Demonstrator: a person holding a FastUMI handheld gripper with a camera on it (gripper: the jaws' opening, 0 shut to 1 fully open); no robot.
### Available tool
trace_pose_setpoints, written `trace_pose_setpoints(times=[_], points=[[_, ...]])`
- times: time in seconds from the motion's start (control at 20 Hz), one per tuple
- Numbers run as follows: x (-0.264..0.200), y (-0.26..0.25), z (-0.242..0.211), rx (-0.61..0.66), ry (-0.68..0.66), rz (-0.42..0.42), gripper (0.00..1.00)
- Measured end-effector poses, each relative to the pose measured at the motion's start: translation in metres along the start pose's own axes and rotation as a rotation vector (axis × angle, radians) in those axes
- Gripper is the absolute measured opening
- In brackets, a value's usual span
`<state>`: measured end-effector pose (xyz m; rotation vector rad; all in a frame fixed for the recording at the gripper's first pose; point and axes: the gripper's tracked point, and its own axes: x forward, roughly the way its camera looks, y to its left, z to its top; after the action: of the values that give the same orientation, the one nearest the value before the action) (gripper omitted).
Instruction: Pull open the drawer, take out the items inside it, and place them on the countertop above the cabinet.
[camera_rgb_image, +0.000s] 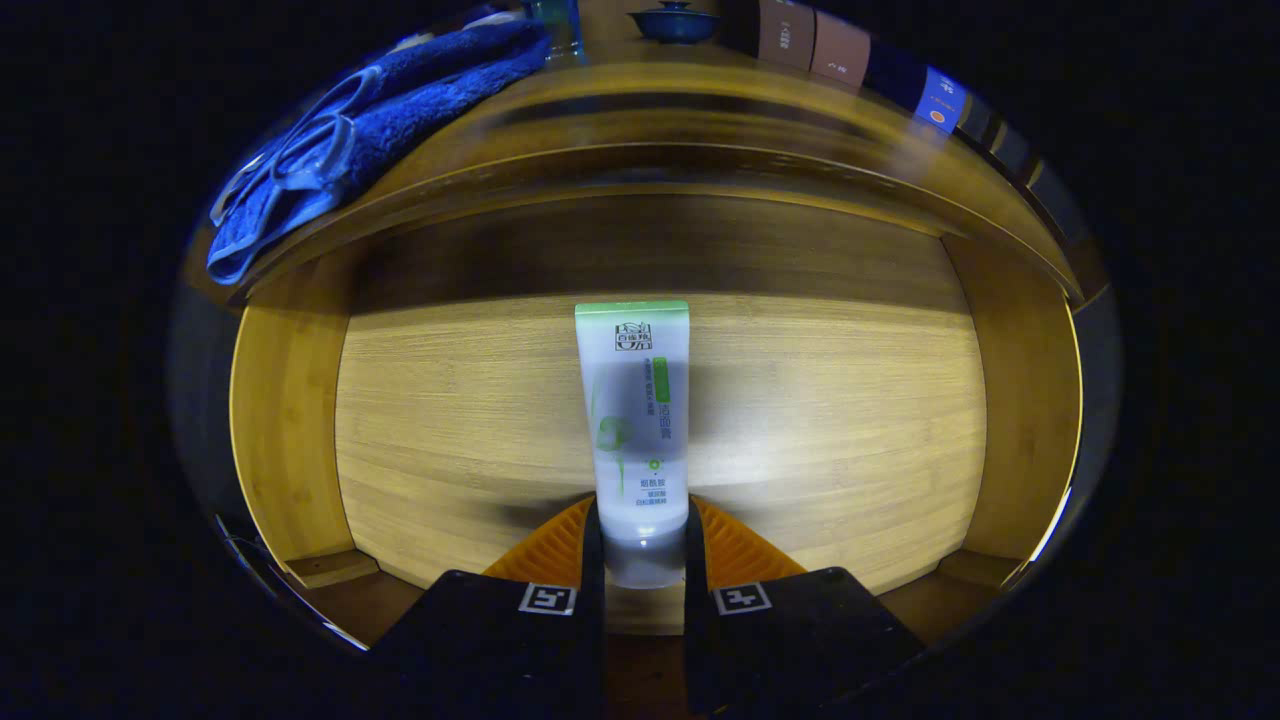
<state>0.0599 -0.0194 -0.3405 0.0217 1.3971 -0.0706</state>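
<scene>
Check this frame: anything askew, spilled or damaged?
Nothing stands out. The gripper is shut on the tube over the open drawer, no spill. Blue towel lies rumpled on the countertop.

White, green-tipped tube (634, 420) lies lengthwise in the open wooden drawer (285, 420).

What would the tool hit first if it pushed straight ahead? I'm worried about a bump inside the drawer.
Probably the wooden drawer back wall under the countertop. The tool is shut on the white tube with green end, whose far end would likely touch first; depth is unclear.
</scene>
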Motion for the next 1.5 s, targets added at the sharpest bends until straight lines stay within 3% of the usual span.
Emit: trace_pose_setpoints(times=[0.4, 0.6, 1.05, 1.3, 1.5], points=[[-0.073, -0.009, -0.023, 0.075, -0.171, 0.057, 0.35], [-0.107, -0.017, -0.013, 0.097, -0.249, 0.062, 0.35], [-0.143, -0.012, 0.123, 0.063, -0.383, 0.052, 0.35], [-0.116, -0.006, 0.187, 0.044, -0.343, 0.018, 0.35], [-0.081, -0.006, 0.206, 0.073, -0.269, -0.007, 0.35]])
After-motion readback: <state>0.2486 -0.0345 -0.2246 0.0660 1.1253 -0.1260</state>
